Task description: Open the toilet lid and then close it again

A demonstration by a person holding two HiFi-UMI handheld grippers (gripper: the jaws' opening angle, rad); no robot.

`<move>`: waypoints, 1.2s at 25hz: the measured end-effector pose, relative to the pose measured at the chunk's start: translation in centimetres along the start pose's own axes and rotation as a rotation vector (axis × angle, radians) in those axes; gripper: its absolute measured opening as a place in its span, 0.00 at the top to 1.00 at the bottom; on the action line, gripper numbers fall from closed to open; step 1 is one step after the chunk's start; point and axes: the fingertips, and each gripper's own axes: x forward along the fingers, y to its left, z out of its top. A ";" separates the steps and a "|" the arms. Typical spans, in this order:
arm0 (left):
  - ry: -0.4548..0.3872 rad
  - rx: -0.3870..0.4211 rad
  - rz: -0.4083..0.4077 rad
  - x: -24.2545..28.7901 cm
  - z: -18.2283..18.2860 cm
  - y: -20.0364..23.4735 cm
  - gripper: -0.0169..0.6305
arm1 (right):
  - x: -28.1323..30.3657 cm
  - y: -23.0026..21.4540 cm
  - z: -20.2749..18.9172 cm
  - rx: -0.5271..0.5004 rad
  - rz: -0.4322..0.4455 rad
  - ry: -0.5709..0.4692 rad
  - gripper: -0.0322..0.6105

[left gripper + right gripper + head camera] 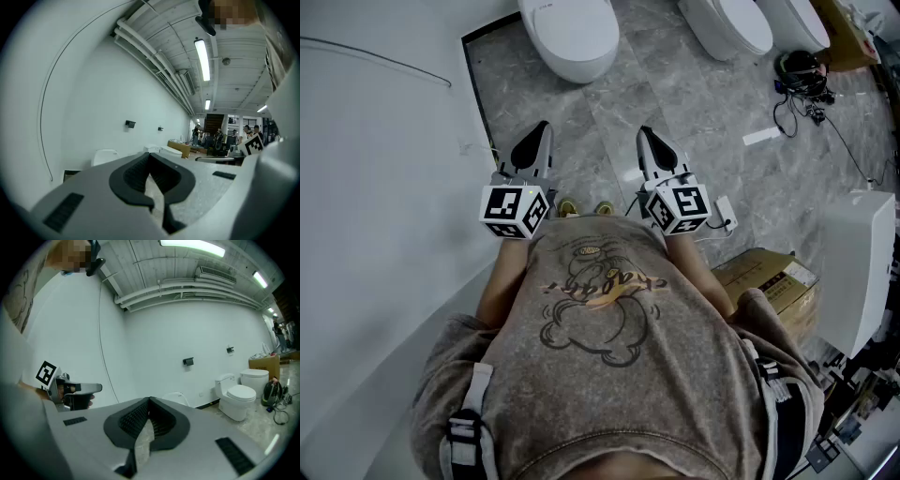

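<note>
- Grey T-shirt with a cartoon print fills the bottom of the head view and is easily the closest thing to the camera.
- Left gripper: fingers pressed together with nothing in them, pointing out over the grey marble floor.
- White ceramic toilet with its lid down sits straight ahead, well apart from both tips. It's roughly between them, a touch nearer the left one. Its long axis runs away from the person, so I'd guess the lid's front edge is the end facing us.
- Right gripper: same deal, fingers closed and empty.
- Two more white toilets are further right along the top edge.
- Count: three toilets, two grippers.
</note>
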 end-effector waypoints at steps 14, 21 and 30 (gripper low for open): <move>0.006 -0.018 0.024 3.7 -1.1 0.6 0.96 | 2.2 -3.1 -2.1 0.041 0.059 0.033 0.91; 0.016 -0.028 -0.011 12.6 -0.2 6.0 0.96 | 11.6 -6.3 -1.3 0.041 0.062 0.039 0.91; 0.057 -0.023 -0.046 27.1 -1.6 17.5 0.96 | 29.0 -12.1 -4.0 0.058 0.059 0.085 0.91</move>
